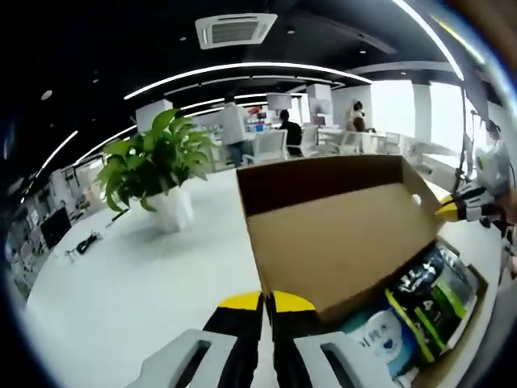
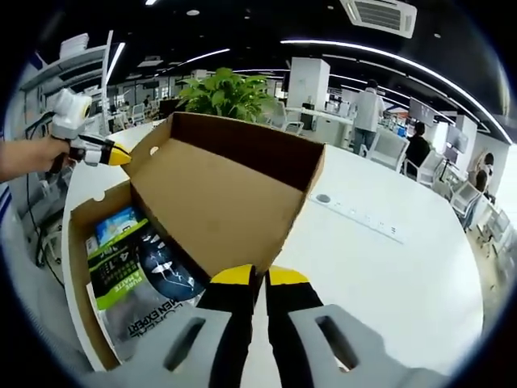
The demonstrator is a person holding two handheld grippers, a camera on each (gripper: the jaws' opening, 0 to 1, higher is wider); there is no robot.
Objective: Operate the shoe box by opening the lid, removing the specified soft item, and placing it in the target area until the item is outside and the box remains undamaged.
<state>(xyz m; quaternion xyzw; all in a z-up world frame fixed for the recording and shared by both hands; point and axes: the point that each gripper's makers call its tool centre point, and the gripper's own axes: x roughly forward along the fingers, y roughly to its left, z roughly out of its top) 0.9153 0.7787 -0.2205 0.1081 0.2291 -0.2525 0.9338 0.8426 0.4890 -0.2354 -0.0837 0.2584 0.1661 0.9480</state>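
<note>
A brown cardboard shoe box (image 2: 81, 267) lies on a white table, its lid (image 1: 331, 234) swung up and open. Inside lie soft packs: a dark one with a green label (image 1: 428, 295) and a white-and-blue one (image 1: 376, 335). My left gripper (image 1: 266, 301) has its yellow-tipped jaws closed on one corner of the lid's edge. My right gripper (image 2: 258, 275) is closed on the lid (image 2: 218, 194) at the other corner. The dark pack (image 2: 137, 283) and a blue pack (image 2: 117, 225) lie just left of it. Each gripper shows in the other's view, the right gripper (image 1: 456, 208) and the left gripper (image 2: 101, 152).
A potted green plant (image 1: 157, 158) in a white pot stands on the table (image 1: 121, 283) beyond the box. A flush power strip (image 2: 355, 214) runs across the tabletop to the right. A hand (image 2: 24, 158) holds the left gripper. People sit at desks far behind.
</note>
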